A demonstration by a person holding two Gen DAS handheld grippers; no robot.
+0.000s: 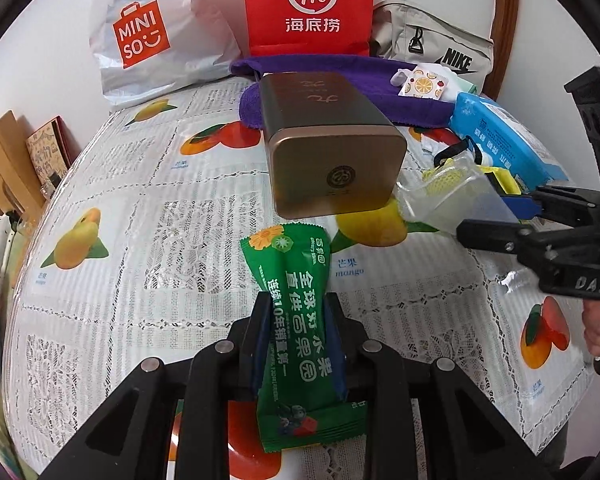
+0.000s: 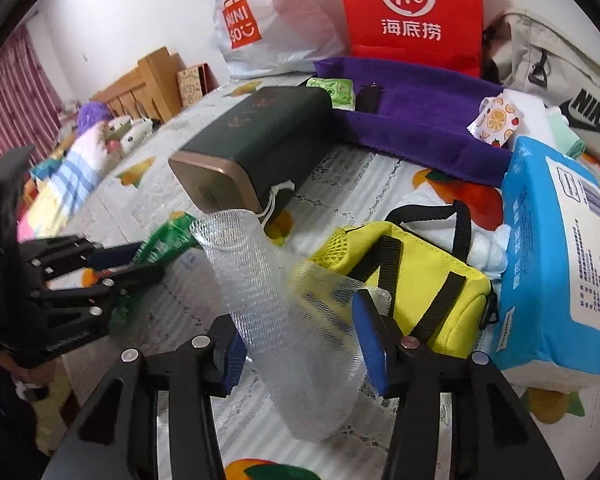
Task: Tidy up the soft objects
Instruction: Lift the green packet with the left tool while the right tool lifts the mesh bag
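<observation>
White wall (image 2: 132, 12), wooden headboard (image 2: 148, 80), pink curtain (image 2: 12, 100), fruit-print tablecloth (image 1: 140, 240).

A tin (image 1: 328, 148) lies on its side in the middle of the table (image 1: 112, 292), with a towel (image 1: 364, 92) behind it. Behind the towel, a plastic bag (image 1: 156, 28), a paper bag (image 1: 308, 4) and a backpack (image 1: 440, 44) stand in a row from left to right. A snack packet (image 1: 296, 312) lies in front of the tin, and a pouch (image 2: 412, 280) and a wipes pack (image 2: 560, 256) lie to its right.
</observation>
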